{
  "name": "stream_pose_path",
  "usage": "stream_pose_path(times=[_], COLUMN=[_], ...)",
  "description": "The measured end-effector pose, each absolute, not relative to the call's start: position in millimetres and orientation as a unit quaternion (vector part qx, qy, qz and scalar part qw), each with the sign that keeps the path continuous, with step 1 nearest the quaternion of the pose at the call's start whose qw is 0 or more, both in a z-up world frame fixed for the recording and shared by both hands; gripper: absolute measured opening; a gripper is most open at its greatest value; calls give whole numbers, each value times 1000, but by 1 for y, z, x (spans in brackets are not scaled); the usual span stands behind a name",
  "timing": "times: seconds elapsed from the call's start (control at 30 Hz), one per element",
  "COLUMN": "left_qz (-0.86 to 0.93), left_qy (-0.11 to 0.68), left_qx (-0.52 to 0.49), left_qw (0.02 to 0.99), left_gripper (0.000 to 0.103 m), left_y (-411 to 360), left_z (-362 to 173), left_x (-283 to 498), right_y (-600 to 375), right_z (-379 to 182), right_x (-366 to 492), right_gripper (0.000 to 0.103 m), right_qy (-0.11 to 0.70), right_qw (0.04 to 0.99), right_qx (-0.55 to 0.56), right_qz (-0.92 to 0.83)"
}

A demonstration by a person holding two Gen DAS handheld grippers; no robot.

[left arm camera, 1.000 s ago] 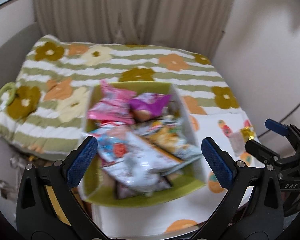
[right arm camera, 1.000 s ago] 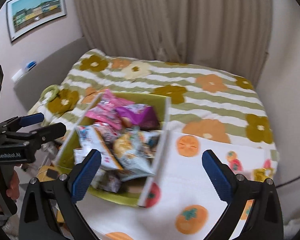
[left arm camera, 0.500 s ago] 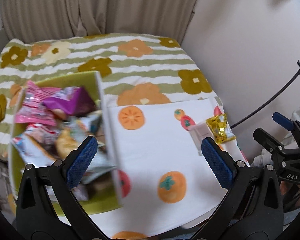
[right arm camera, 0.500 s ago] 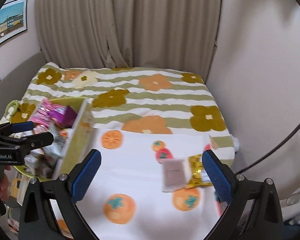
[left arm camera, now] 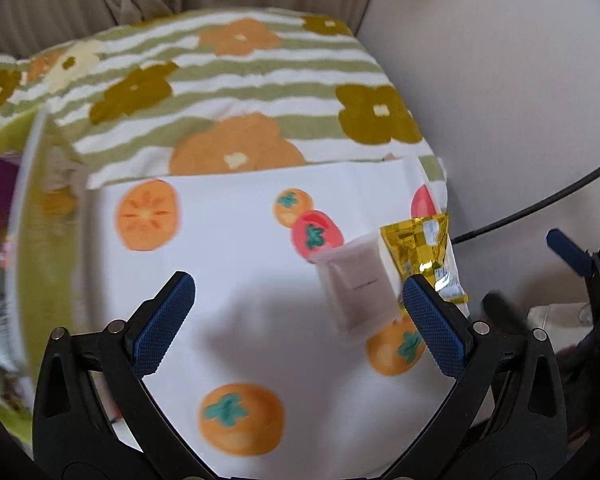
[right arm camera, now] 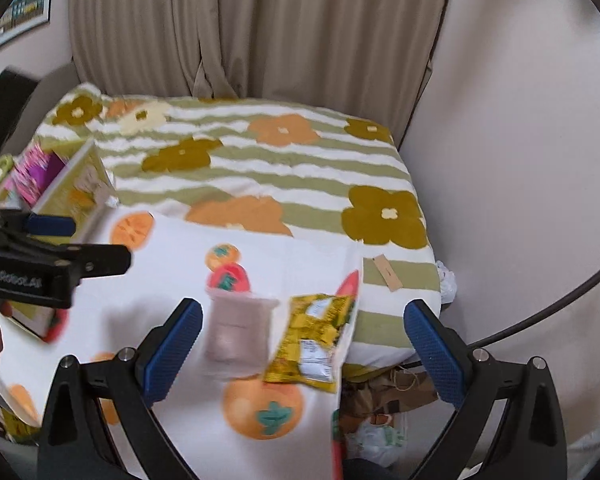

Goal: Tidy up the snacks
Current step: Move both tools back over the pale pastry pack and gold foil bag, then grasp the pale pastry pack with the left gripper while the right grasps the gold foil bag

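Observation:
Two loose snacks lie on the white fruit-print cloth (left arm camera: 236, 280): a pale mauve packet (left arm camera: 360, 284) and a gold packet (left arm camera: 424, 248) just right of it. Both show in the right wrist view, the mauve packet (right arm camera: 238, 328) and the gold packet (right arm camera: 316, 340). My left gripper (left arm camera: 296, 320) is open and empty above the cloth, left of the packets. My right gripper (right arm camera: 300, 352) is open and empty, hovering over both packets. A green box (left arm camera: 32, 216) full of snack bags stands at the left; it also shows in the right wrist view (right arm camera: 76, 184).
A green-striped flower blanket (right arm camera: 284, 168) covers the bed behind the cloth. Curtains (right arm camera: 260, 32) hang at the back, and a wall (right arm camera: 520, 160) with a black cable (left arm camera: 540, 204) stands right. Bags and clutter (right arm camera: 388, 400) lie on the floor beyond the bed's right edge.
Both grippers have swung right, away from the green box and toward the two loose packets, and moved closer to the cloth. Both stay open and empty.

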State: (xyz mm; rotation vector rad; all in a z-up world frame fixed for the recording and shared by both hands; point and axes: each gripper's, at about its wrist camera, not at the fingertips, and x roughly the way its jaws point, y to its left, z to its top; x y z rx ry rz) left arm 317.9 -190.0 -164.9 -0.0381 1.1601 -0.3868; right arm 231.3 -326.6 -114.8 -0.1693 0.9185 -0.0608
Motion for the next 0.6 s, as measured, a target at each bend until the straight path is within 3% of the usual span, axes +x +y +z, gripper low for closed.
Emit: stream_pose_path(times=[0.6], left_qz=[-156], left_qy=[614], left_qx=[20], left_qw=[773], left_gripper=[102], left_y=[-284], left_z=[-277], left_x=[341], right_y=[-345], right_z=[-197], right_x=[241], right_gripper=[100], right_qy=[481], right_qw=[860], right_qx=[-172], right_qz=[-17])
